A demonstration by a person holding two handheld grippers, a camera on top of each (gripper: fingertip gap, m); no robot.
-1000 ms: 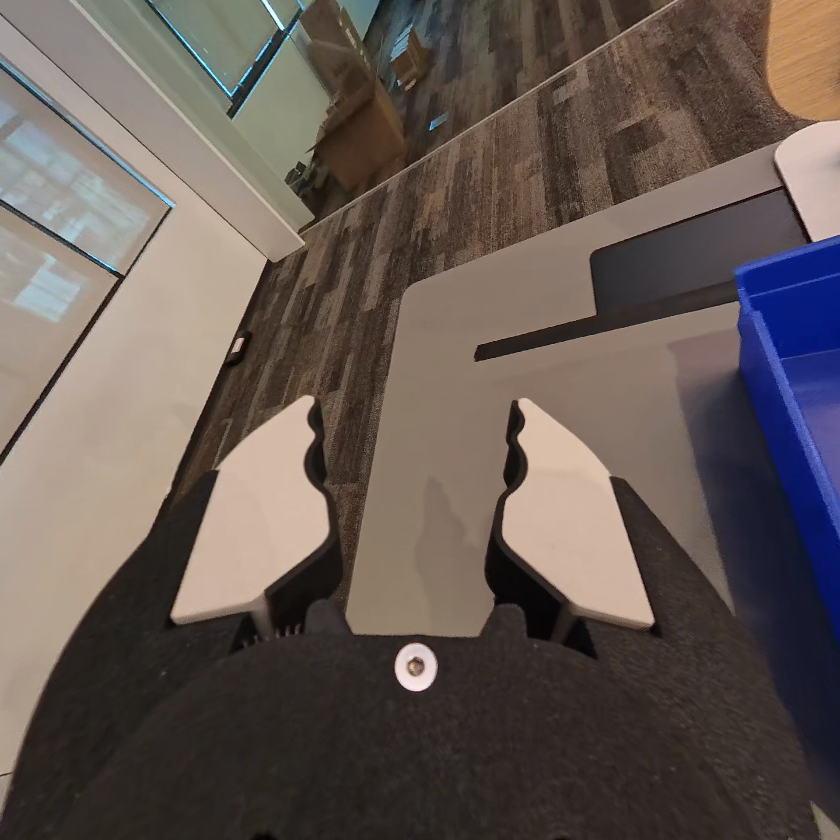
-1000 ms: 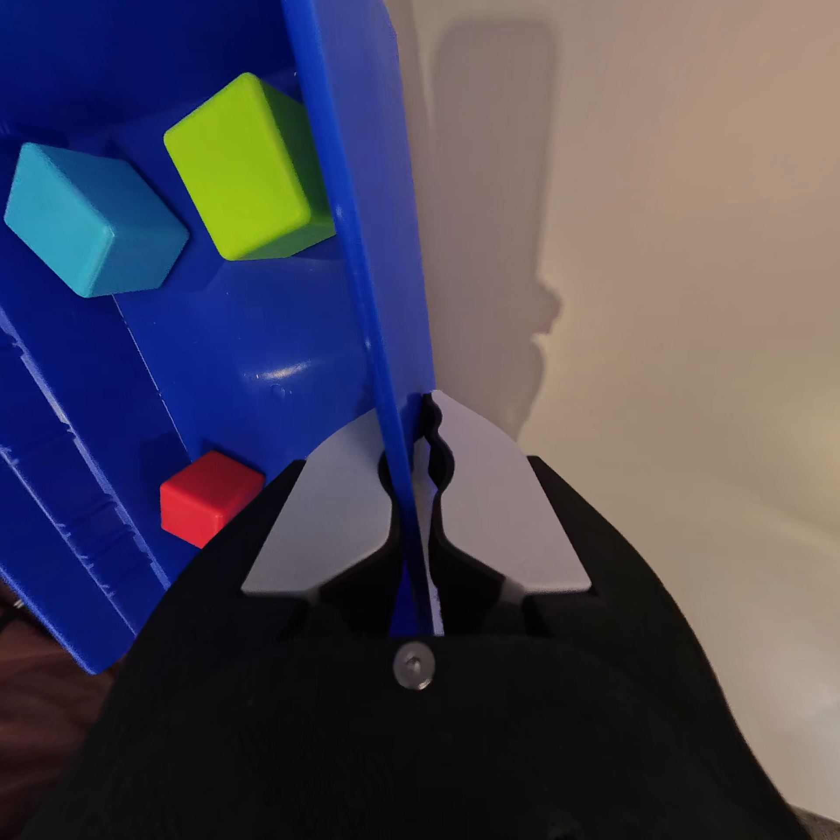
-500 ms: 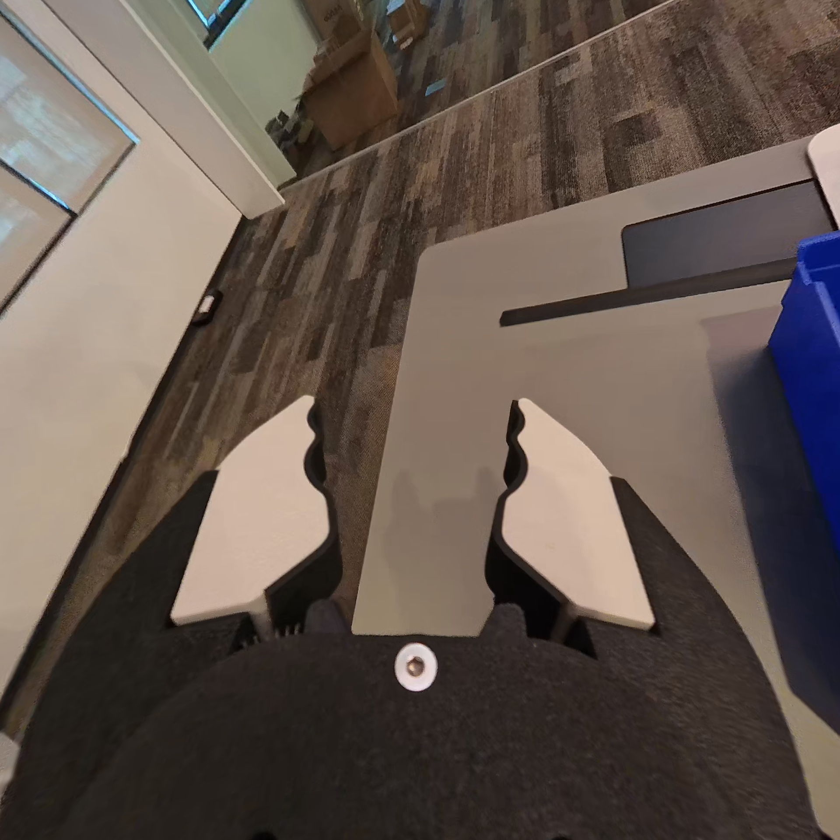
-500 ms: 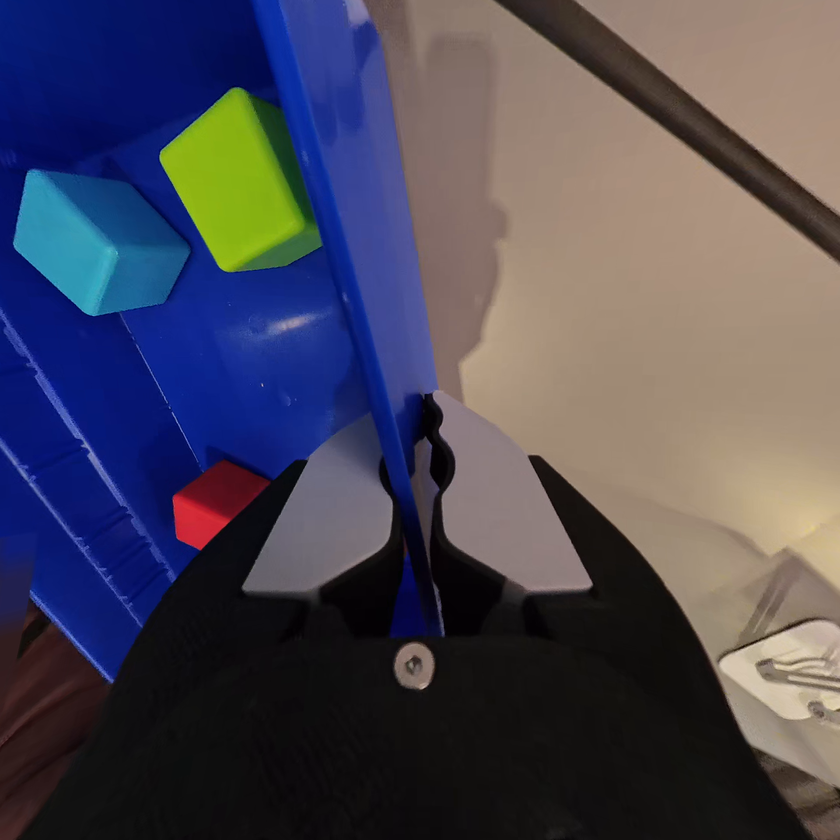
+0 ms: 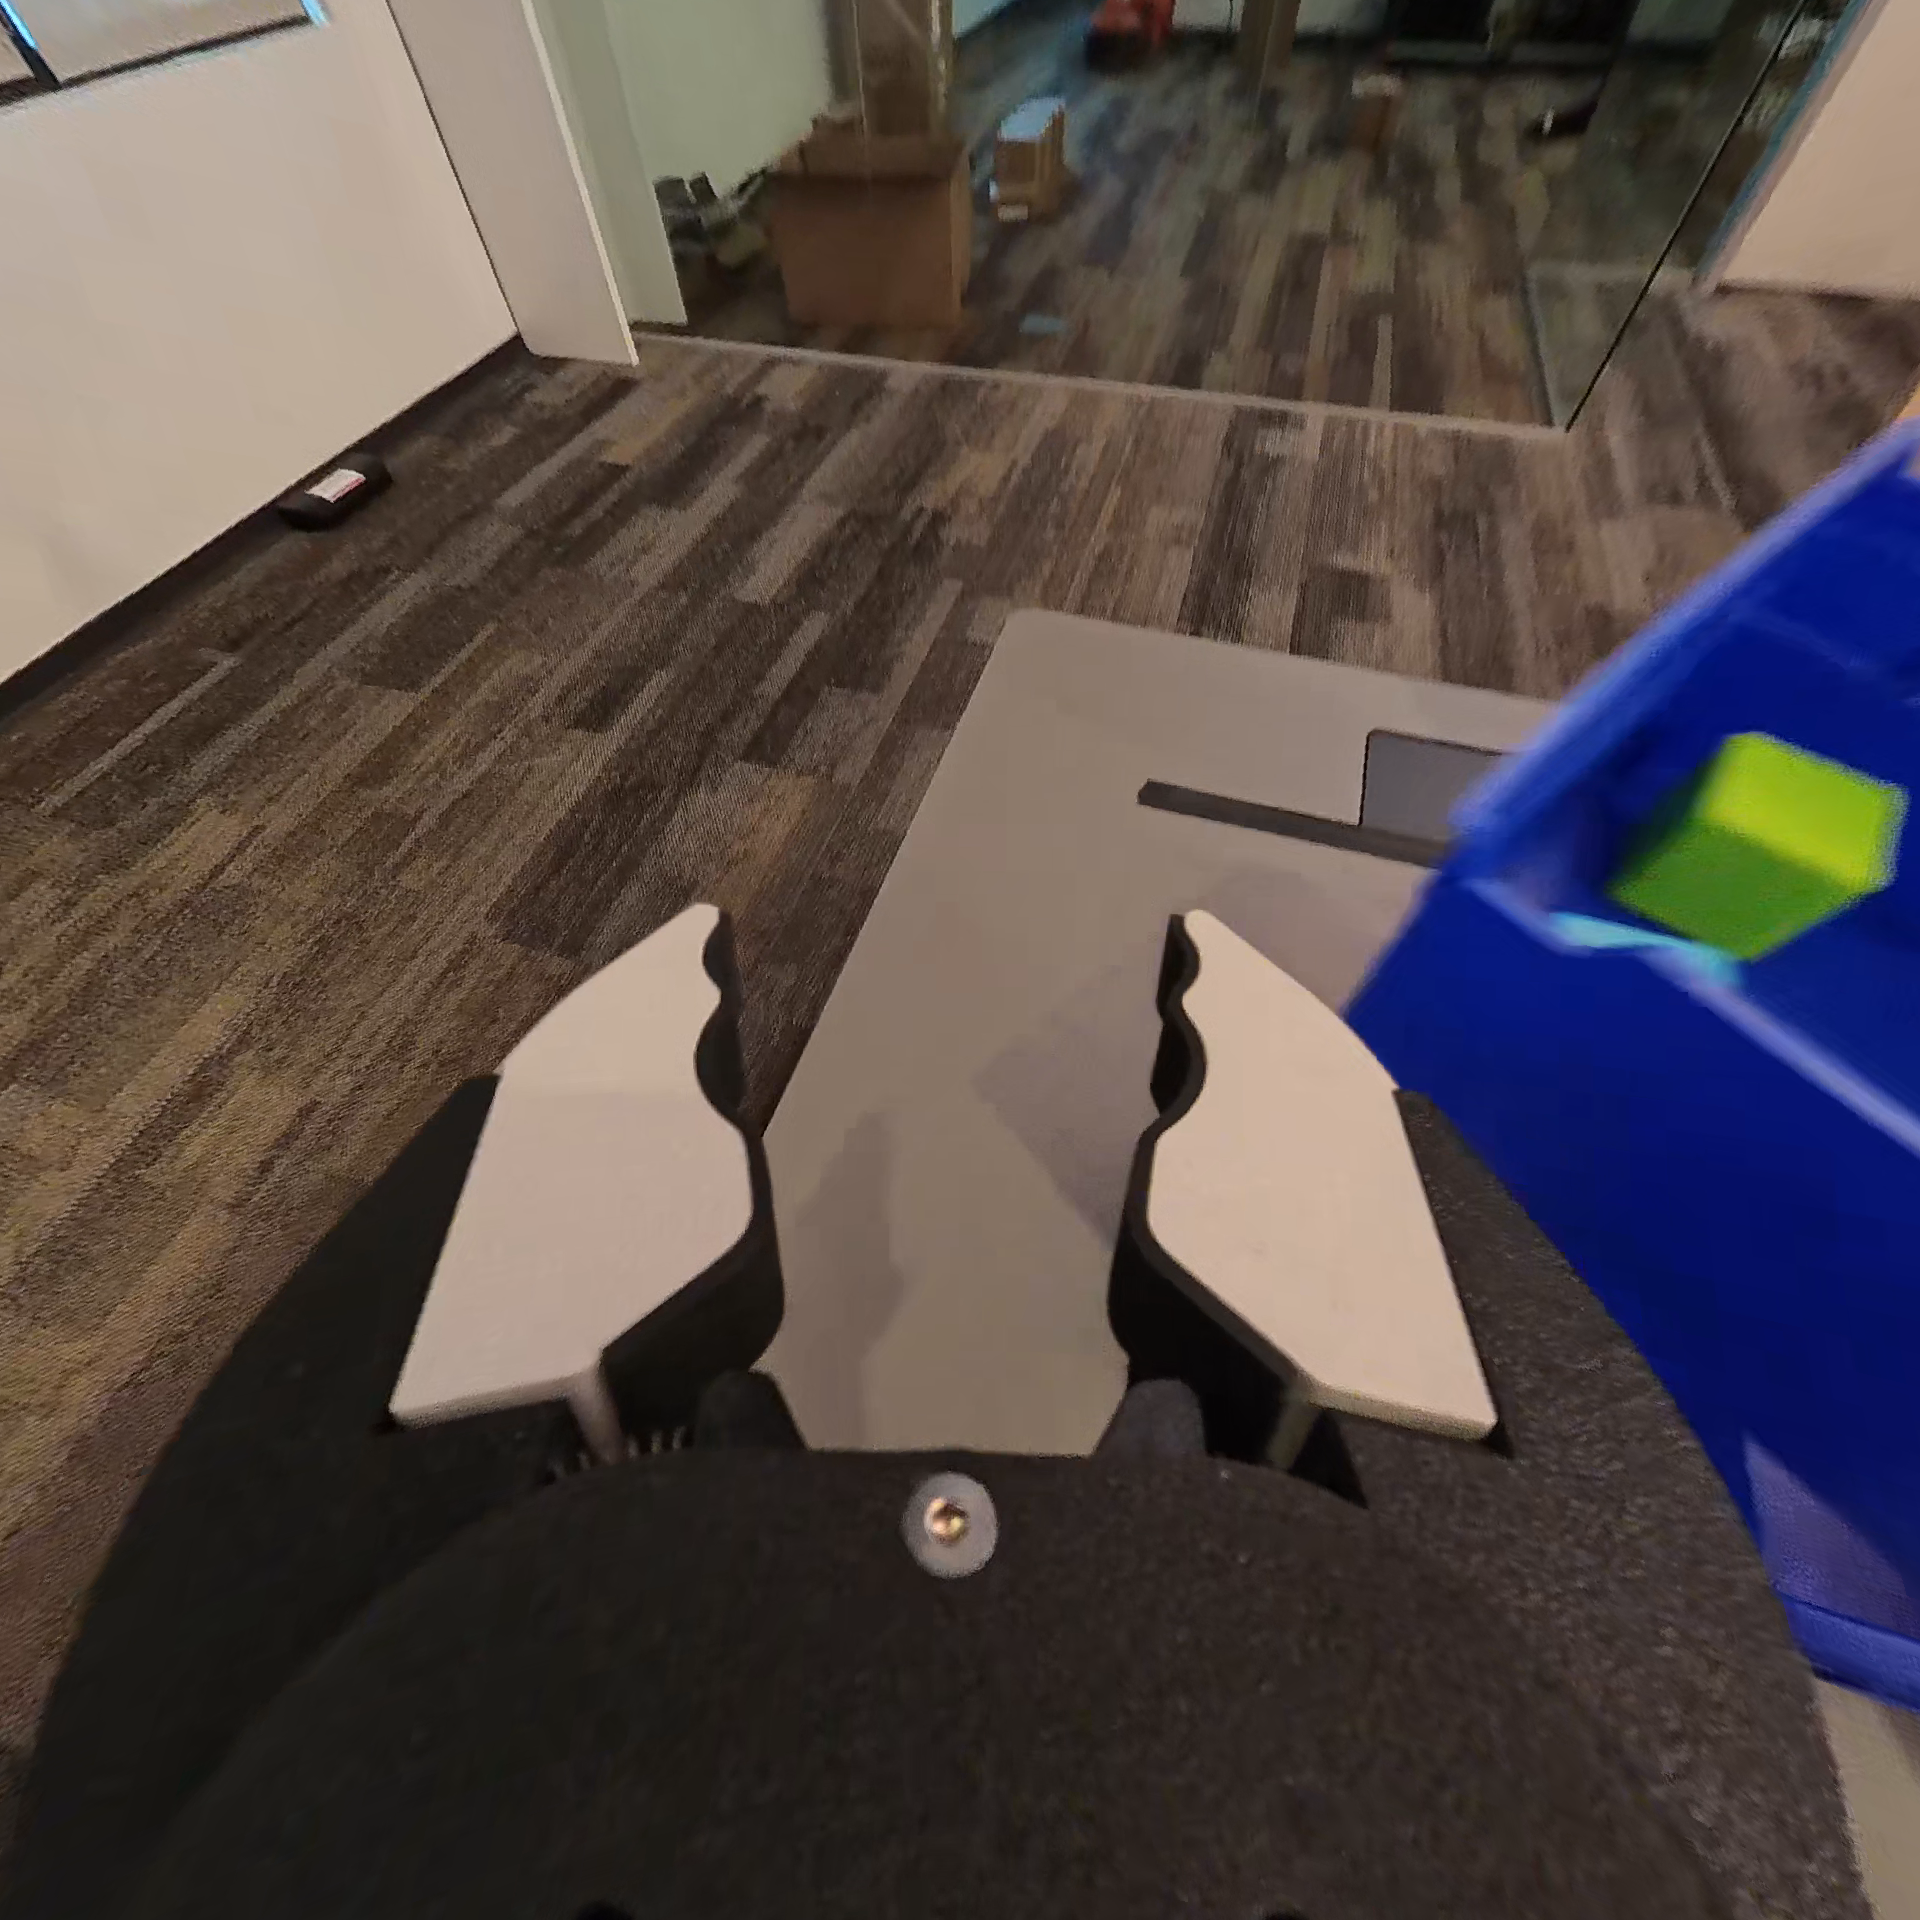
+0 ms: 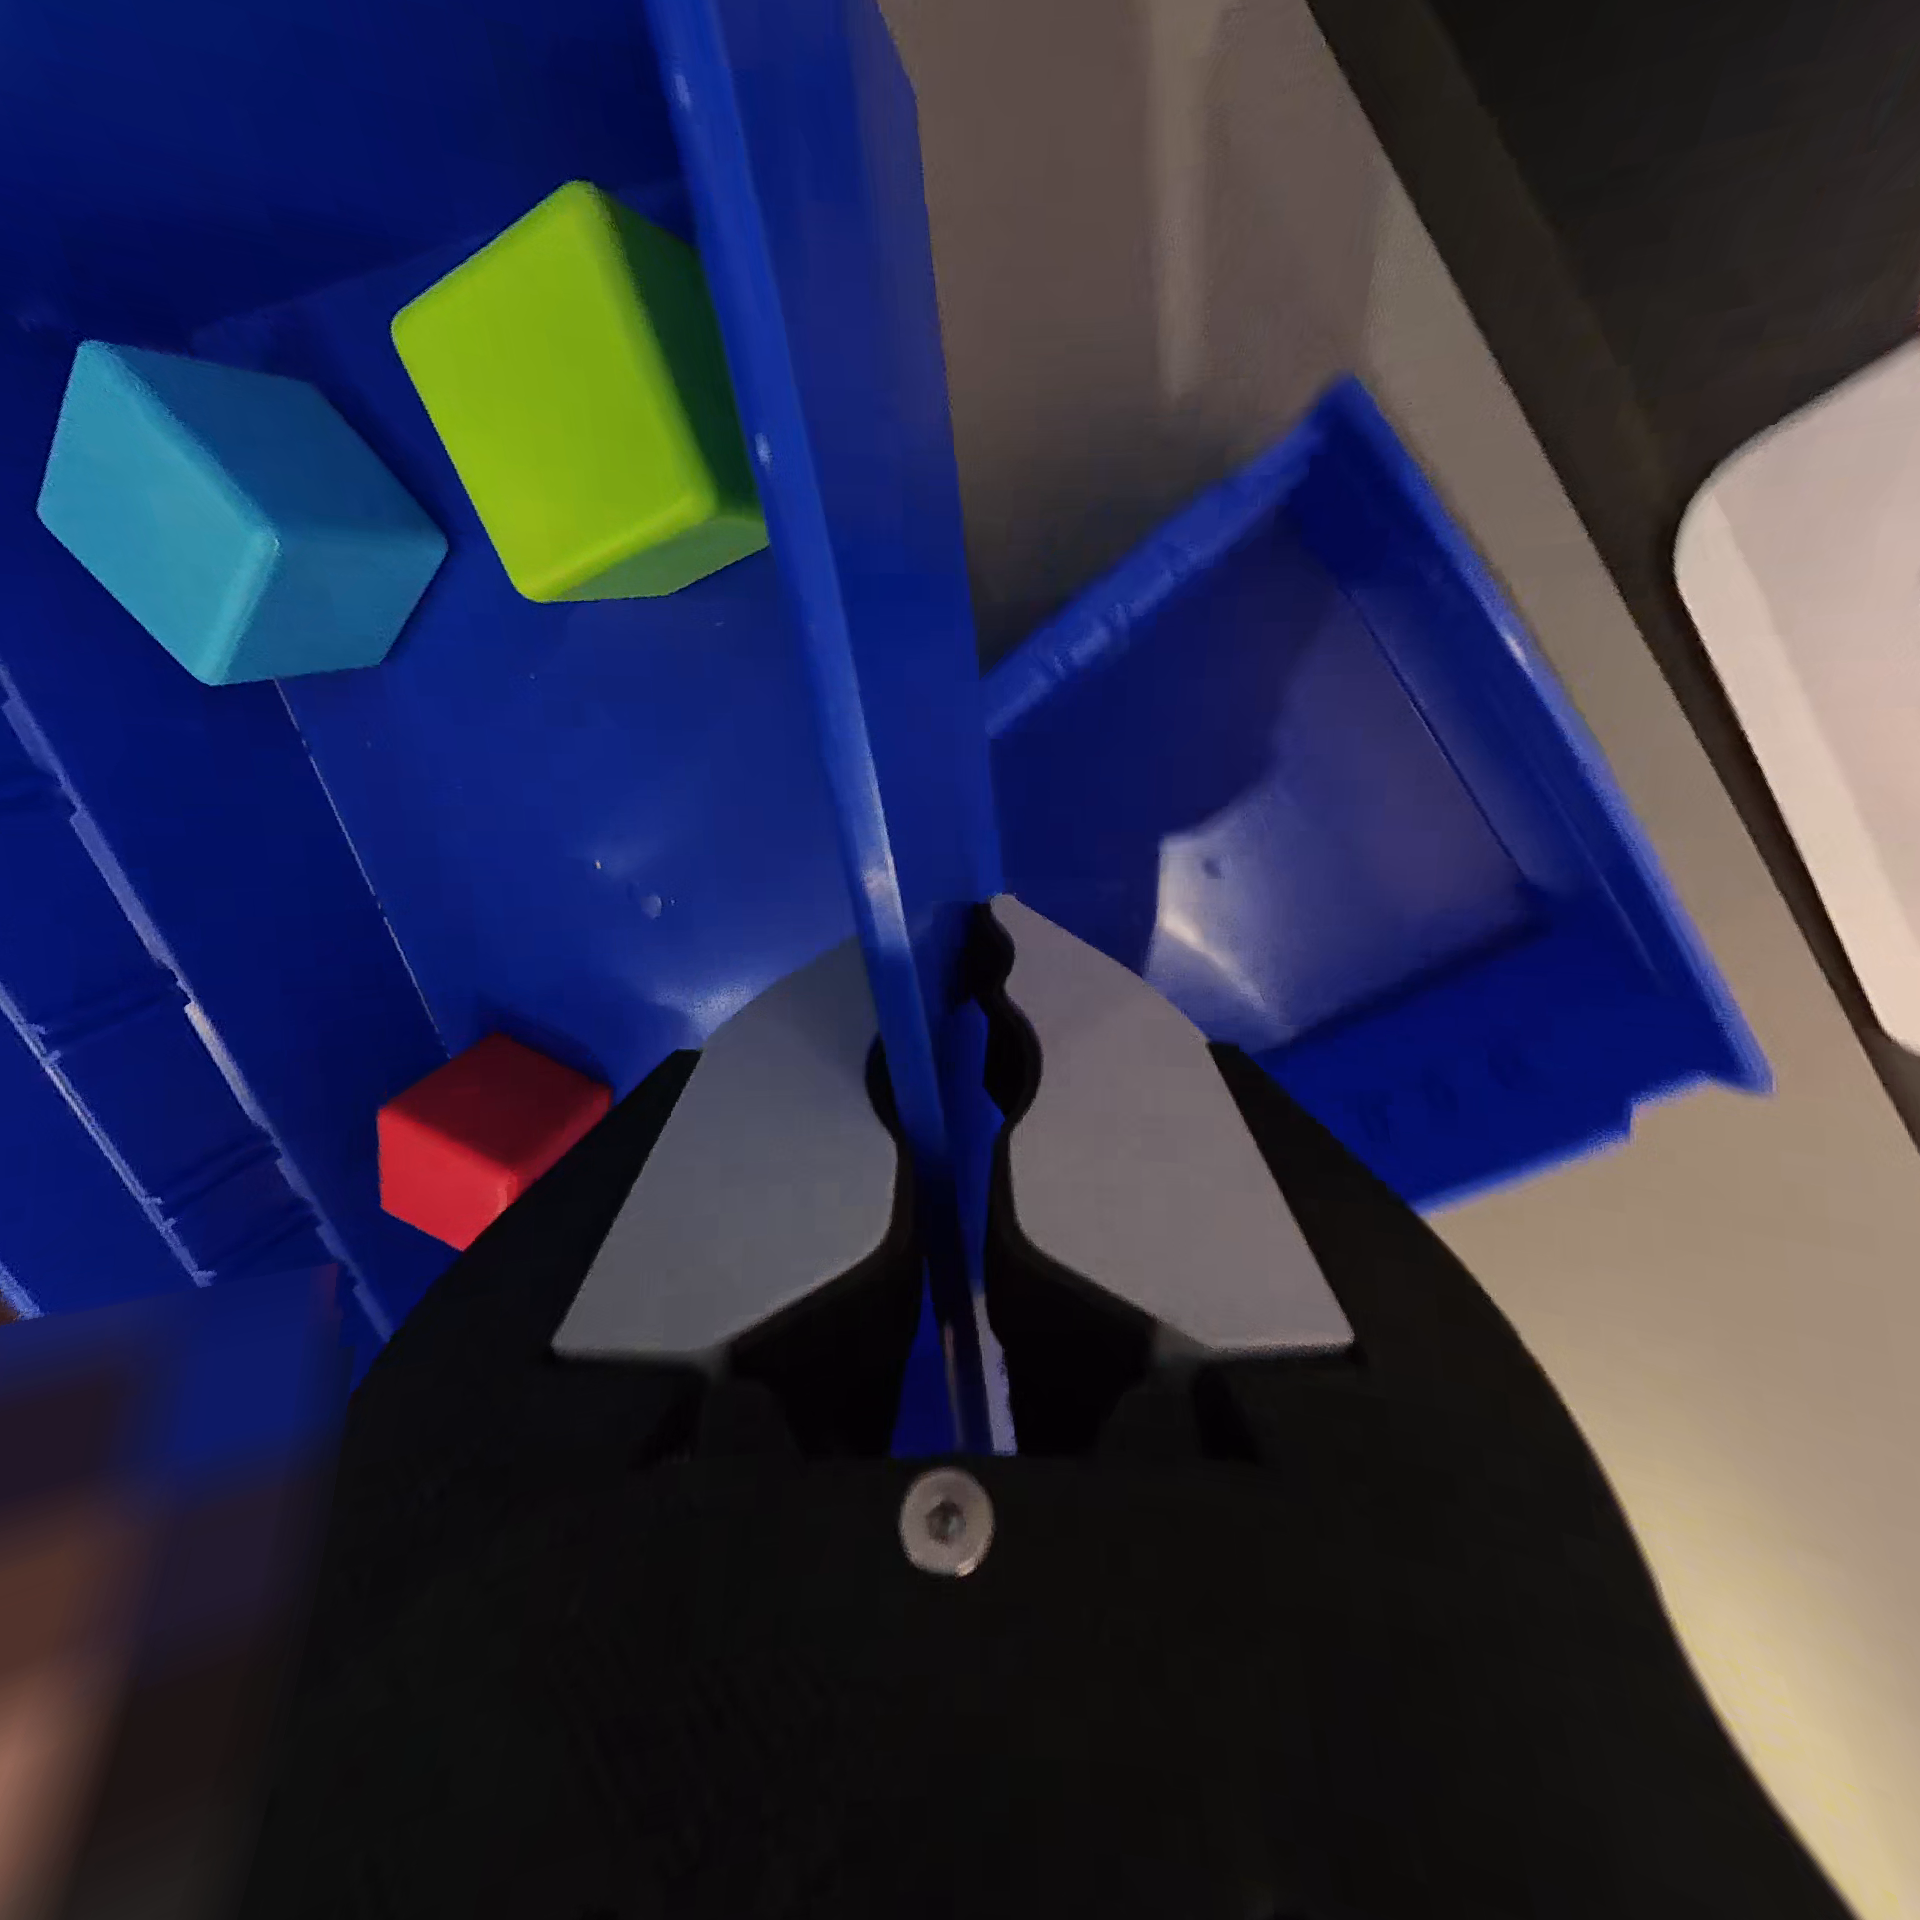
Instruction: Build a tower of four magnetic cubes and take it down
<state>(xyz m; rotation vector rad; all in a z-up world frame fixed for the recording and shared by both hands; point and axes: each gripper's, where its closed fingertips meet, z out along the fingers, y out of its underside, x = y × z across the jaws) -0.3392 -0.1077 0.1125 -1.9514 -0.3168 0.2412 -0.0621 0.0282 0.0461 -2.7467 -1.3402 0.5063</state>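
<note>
My right gripper (image 6: 940,925) is shut on the side wall of a blue bin (image 6: 831,582) and holds it tilted. Inside the bin lie a green cube (image 6: 571,395), a teal cube (image 6: 229,520) and a red cube (image 6: 478,1132). The same bin (image 5: 1662,1143) shows at the right of the left wrist view, with the green cube (image 5: 1756,842) in it. My left gripper (image 5: 951,925) is open and empty over the left part of the grey table (image 5: 1039,831).
A second, smaller blue bin (image 6: 1382,810) lies on the table right of the held wall. A white object (image 6: 1829,665) sits at the far right. A black strip (image 5: 1278,826) crosses the table. Patterned carpet (image 5: 520,727) lies left of the table edge. About 30 cm separates my left fingertips from my right.
The held bin has swung, bringing the smaller blue bin and white object into the right wrist view. The left gripper tilted up and the blue bin came closer on its right. Jaws unchanged.
</note>
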